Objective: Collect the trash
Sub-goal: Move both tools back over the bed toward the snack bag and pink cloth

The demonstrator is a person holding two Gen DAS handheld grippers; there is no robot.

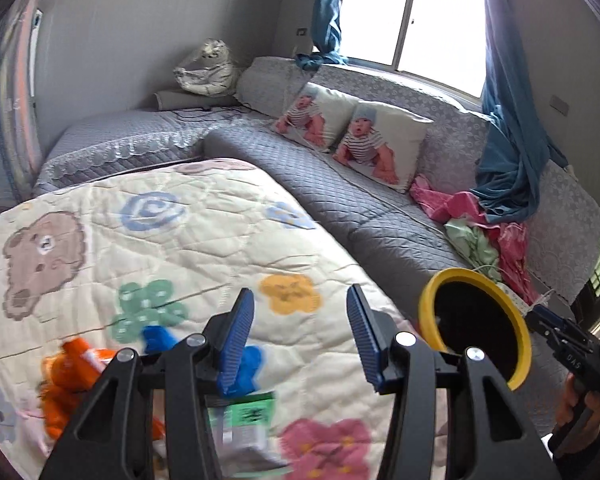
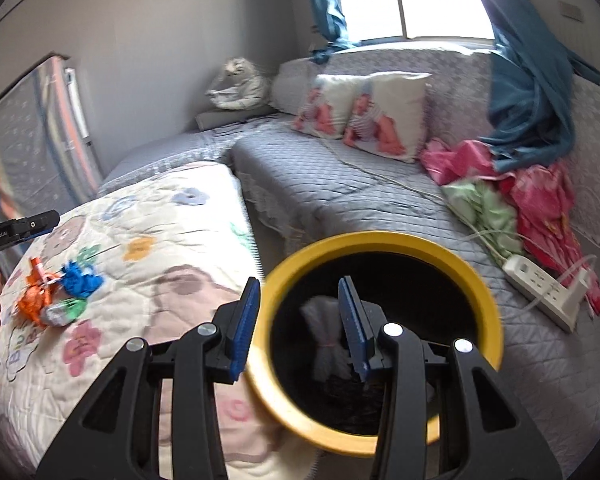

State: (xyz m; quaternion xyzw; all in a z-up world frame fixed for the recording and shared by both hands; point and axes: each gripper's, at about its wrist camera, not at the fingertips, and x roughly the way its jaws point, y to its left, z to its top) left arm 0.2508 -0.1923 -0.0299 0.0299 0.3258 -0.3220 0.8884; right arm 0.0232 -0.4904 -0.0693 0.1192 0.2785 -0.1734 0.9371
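A yellow bin (image 2: 384, 240) with a black inside is held by my right gripper (image 2: 300, 326), whose fingers straddle its near rim; a clear bag (image 2: 326, 344) lies inside. The bin also shows in the left wrist view (image 1: 426, 304). Trash lies on a cartoon quilt (image 2: 148, 216): an orange wrapper (image 2: 34, 300), a blue wrapper (image 2: 80, 278) and a green-silver packet (image 2: 64, 310). In the left wrist view my left gripper (image 1: 300, 344) is open just above the blue wrapper (image 1: 244, 364), the green packet (image 1: 248, 420) and the orange wrapper (image 1: 72, 380).
A grey quilted sofa (image 2: 340, 184) holds two baby-print pillows (image 2: 384, 120), pink and green cloth (image 2: 516, 192), a white power strip (image 2: 544, 288) and a blue curtain (image 2: 532, 100). A plush toy (image 1: 208, 68) sits in the far corner.
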